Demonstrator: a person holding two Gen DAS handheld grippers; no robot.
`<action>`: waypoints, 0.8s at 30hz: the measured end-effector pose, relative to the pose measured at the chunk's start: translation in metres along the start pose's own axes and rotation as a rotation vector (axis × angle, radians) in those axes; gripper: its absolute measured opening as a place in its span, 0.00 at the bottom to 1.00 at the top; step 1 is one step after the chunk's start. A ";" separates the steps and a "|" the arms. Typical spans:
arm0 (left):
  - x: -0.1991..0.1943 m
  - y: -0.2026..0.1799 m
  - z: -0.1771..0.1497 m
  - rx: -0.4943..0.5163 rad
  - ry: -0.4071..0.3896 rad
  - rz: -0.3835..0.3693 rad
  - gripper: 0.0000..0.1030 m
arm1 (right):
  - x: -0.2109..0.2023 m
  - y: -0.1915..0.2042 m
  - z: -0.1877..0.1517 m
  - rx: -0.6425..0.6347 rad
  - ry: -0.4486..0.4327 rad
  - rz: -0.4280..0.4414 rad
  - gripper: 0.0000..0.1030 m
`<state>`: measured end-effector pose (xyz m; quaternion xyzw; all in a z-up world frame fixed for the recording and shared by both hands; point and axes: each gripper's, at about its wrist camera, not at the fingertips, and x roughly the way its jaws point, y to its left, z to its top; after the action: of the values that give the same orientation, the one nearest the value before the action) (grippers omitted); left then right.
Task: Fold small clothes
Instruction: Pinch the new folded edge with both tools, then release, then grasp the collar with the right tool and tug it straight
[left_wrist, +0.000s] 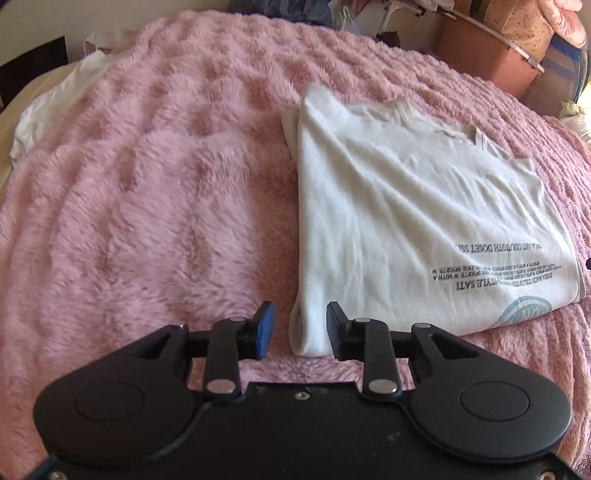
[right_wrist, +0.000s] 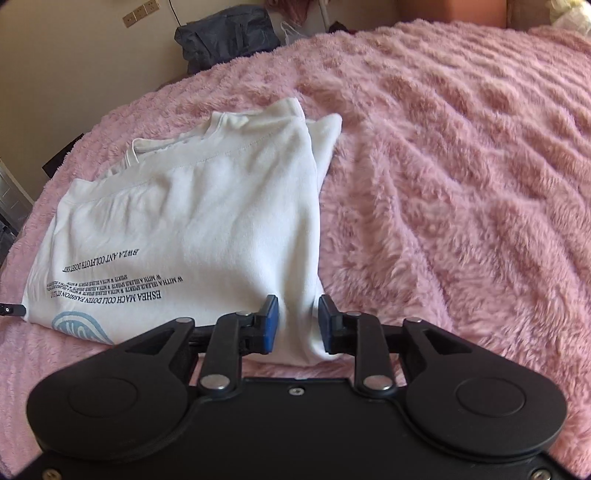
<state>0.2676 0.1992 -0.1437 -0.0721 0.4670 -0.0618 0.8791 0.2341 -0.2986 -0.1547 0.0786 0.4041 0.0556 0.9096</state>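
A white T-shirt (left_wrist: 399, 214) with black lettering and a blue print lies folded lengthwise on the pink fluffy blanket (left_wrist: 147, 206). My left gripper (left_wrist: 301, 328) is open, its jaws either side of the shirt's near left corner. In the right wrist view the same shirt (right_wrist: 192, 221) lies left of centre. My right gripper (right_wrist: 295, 323) is open, its jaws either side of the shirt's near right corner. Neither gripper pinches the cloth.
Another white garment (left_wrist: 55, 107) lies at the far left edge of the bed. A dark bag (right_wrist: 229, 33) sits by the wall past the bed. Boxes and a brown container (left_wrist: 491, 55) stand at the far right. The blanket (right_wrist: 461, 166) stretches wide to the right.
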 end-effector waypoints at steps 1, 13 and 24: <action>-0.005 -0.003 0.005 0.002 -0.031 -0.009 0.30 | -0.007 0.008 0.007 -0.054 -0.050 -0.008 0.29; 0.063 -0.038 0.033 -0.056 -0.039 -0.105 0.33 | 0.092 0.134 0.124 -0.649 -0.160 0.205 0.37; 0.083 -0.019 0.028 -0.141 -0.019 -0.132 0.37 | 0.175 0.164 0.149 -0.757 -0.045 0.236 0.36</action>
<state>0.3363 0.1676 -0.1918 -0.1648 0.4559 -0.0858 0.8704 0.4557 -0.1233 -0.1523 -0.2152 0.3232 0.3030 0.8703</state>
